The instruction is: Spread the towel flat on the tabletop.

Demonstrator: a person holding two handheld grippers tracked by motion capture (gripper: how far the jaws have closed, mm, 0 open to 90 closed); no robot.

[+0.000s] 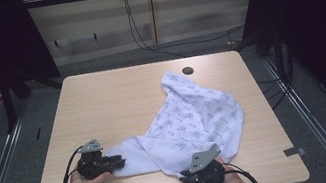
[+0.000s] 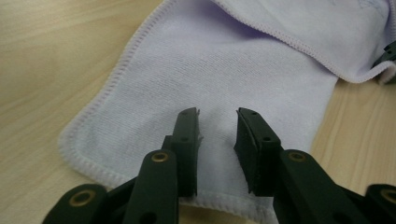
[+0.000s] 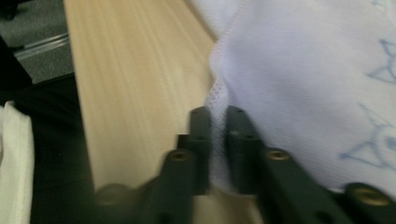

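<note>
A white towel (image 1: 196, 116) with a pale blue print lies crumpled on the right half of the wooden table (image 1: 112, 100). Its plain end (image 2: 219, 70) stretches toward the front left. My left gripper (image 1: 118, 163) sits at that end, and in the left gripper view it (image 2: 217, 135) is open, its jaws astride the stitched hem. My right gripper (image 1: 186, 175) is at the towel's front right edge. In the right gripper view it (image 3: 218, 135) is shut on the towel's hem (image 3: 218, 100), which runs up between the jaws.
A round cable hole (image 1: 188, 71) is in the table near its far edge. Bare wood covers the table's left and far parts. Grey floor, metal rails and black cables (image 1: 153, 47) surround the table.
</note>
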